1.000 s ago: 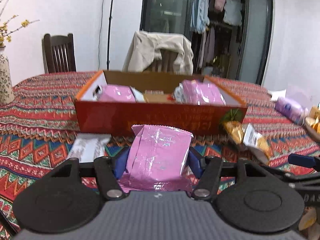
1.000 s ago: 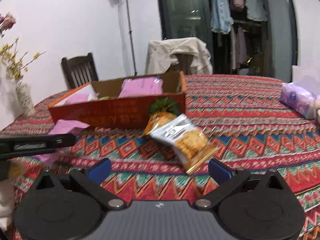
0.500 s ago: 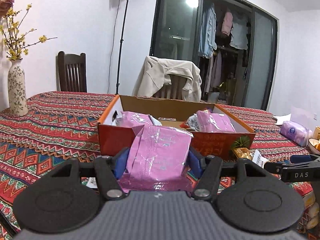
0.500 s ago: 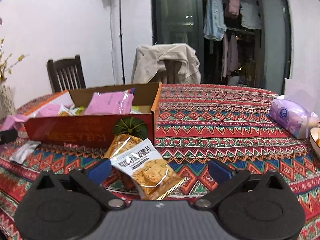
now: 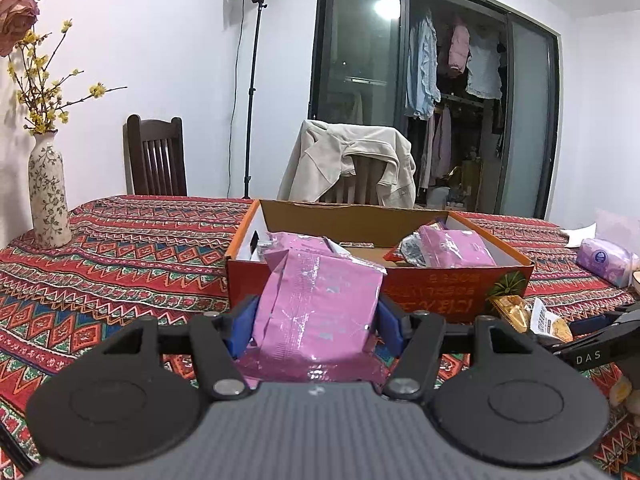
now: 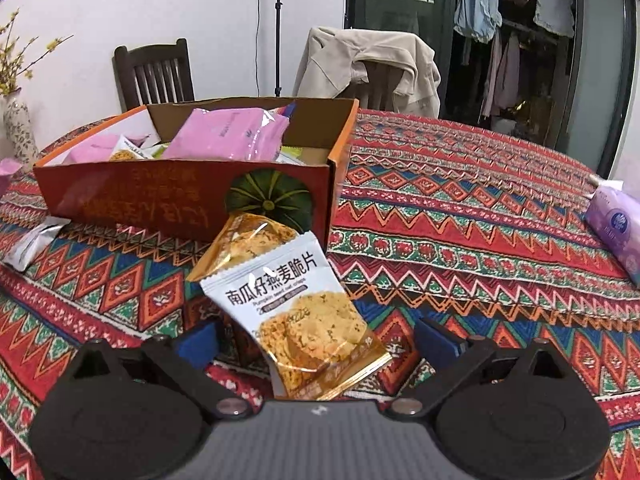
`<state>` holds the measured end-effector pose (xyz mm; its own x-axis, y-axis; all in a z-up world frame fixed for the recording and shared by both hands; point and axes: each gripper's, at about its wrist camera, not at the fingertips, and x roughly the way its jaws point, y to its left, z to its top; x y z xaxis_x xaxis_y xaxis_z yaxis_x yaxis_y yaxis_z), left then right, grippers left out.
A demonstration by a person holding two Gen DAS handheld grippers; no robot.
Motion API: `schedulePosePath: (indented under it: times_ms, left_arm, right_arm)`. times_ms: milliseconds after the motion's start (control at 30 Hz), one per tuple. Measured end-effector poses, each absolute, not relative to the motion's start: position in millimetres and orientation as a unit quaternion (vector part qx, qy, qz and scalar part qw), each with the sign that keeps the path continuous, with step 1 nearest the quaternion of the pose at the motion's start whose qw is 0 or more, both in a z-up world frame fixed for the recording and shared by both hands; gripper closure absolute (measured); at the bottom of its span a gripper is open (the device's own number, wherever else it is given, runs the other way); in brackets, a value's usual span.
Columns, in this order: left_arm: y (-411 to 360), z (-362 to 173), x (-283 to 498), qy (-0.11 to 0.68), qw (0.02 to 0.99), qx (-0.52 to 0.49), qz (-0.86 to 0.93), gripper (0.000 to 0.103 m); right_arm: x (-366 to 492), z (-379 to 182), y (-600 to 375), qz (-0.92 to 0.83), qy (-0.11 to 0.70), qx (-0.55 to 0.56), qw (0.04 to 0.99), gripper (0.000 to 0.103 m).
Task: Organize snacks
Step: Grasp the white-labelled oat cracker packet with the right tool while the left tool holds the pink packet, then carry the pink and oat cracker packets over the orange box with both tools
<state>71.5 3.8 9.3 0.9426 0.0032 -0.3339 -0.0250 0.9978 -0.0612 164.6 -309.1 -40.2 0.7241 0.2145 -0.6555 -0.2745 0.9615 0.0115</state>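
Note:
My left gripper (image 5: 316, 322) is shut on a pink snack packet (image 5: 316, 312) and holds it in front of the orange cardboard box (image 5: 440, 294). The box holds more pink packets (image 5: 456, 246). In the right wrist view my right gripper (image 6: 318, 340) is open, its blue pads (image 6: 200, 340) on either side of a white-and-gold crisp packet (image 6: 296, 308) lying on the tablecloth. A second gold packet (image 6: 244, 242) lies under it against the box (image 6: 160, 196).
A patterned cloth (image 6: 460, 220) covers the table. A silver packet (image 6: 30, 242) lies left of the box. A purple tissue pack (image 6: 616, 228) lies at the right. A vase (image 5: 48, 196) stands at the far left. Chairs stand behind the table.
My left gripper has risen with the pink packet and now looks over the box's front wall. My right gripper has moved forward so the crisp packet lies between its open fingers.

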Motion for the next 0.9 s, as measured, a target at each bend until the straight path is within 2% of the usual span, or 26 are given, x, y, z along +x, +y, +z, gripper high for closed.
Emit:
schedulePosePath:
  times_ms: [167, 233, 300, 367, 500, 900]
  left_arm:
    - [6, 7, 74, 0.173, 0.984, -0.035, 0.008, 0.04]
    - [7, 7, 74, 0.174, 0.984, -0.038, 0.005, 0.04]
    - [7, 6, 73, 0.175, 0.984, -0.038, 0.003, 0.04]
    - [7, 6, 73, 0.175, 0.984, -0.039, 0.002, 0.04]
    - [8, 7, 71, 0.173, 0.984, -0.04, -0.002, 0.04]
    - [14, 10, 69, 0.17, 0.984, -0.045, -0.005, 0.04]
  right_arm:
    - [164, -38, -308, 0.143, 0.344, -0.045, 0.927, 0.018]
    - [164, -37, -308, 0.151, 0.342, -0.044, 0.926, 0.026]
    - [162, -35, -307, 0.157, 0.34, -0.043, 0.926, 0.04]
    - [161, -33, -306, 0.159, 0.339, -0.045, 0.926, 0.047]
    - [155, -31, -303, 0.158, 0.337, -0.051, 0.927, 0.054]
    - [132, -18, -304, 0.144, 0.315, -0.047, 0.937, 0.06]
